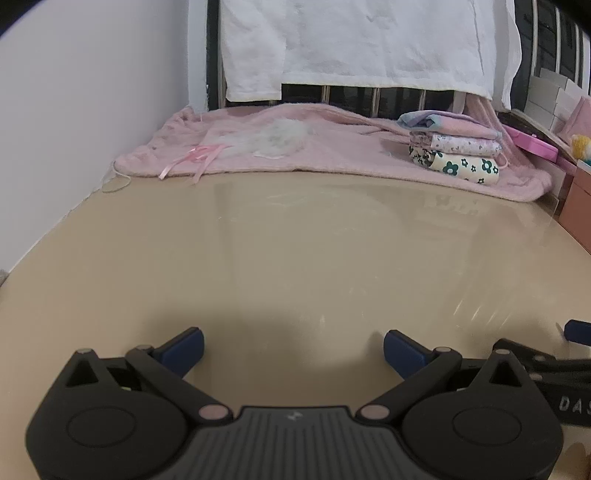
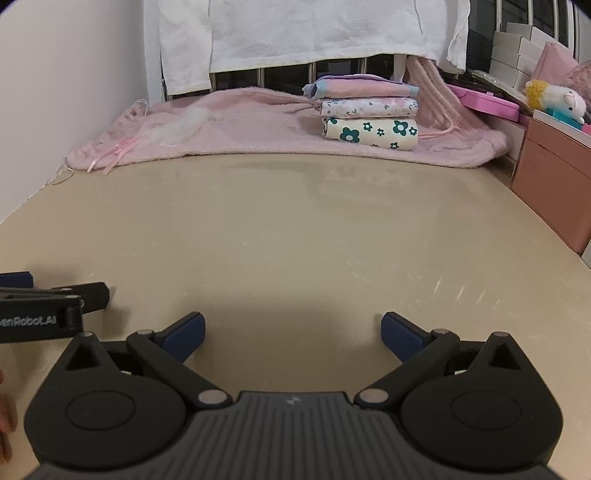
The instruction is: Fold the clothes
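Both the left gripper (image 1: 293, 349) and right gripper (image 2: 291, 334) hover released above the table (image 2: 295, 229), whose far-edge soft pink garment (image 2: 258, 129) should lift limply by a hem corner.

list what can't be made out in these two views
- Folded stack: both views show only edges; garment types unclear.
- White cloth: top cut off by frame edge in both views.
- Right hand-held gripper: in the left wrist view, mostly cut off at the right edge.
- Pink garment: far, shape unclear.
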The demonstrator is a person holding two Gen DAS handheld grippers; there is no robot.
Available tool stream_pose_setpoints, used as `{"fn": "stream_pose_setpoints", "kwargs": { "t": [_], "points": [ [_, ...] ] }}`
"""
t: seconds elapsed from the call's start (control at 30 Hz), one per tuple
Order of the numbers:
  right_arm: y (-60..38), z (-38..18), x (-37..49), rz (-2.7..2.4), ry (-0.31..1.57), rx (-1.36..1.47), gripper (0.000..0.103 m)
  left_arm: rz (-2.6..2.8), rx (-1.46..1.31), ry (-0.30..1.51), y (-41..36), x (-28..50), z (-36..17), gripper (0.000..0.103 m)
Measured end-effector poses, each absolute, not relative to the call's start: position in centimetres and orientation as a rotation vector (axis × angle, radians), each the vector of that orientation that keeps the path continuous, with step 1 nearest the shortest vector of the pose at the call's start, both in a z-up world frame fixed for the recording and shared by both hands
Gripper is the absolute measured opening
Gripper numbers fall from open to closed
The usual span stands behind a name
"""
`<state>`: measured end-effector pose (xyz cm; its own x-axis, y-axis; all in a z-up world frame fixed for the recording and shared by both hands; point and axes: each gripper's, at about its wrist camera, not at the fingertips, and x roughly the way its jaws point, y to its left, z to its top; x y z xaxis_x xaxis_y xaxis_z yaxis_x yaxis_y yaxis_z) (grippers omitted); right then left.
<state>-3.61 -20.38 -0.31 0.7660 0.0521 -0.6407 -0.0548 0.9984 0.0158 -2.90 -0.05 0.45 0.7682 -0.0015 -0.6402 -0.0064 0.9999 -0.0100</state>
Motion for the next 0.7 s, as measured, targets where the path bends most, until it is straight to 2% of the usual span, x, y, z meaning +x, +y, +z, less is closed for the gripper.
{"fn": "stream_pose_setpoints", "kwargs": {
  "t": [0.03, 0.7],
  "points": [
    [-20.4, -0.3, -3.6, 0.058, 0.695, -0.004, 0.102, 0.017, -0.008, 0.697, 0.0, -3.2, 0.5, 0.103],
    [-20.0, -0.3, -3.9, 0.065, 0.688, -0.008, 0.103, -0.014, 0.015, 0.677, -1.1, -3.9, 0.2, 0.103]
  ]
}}
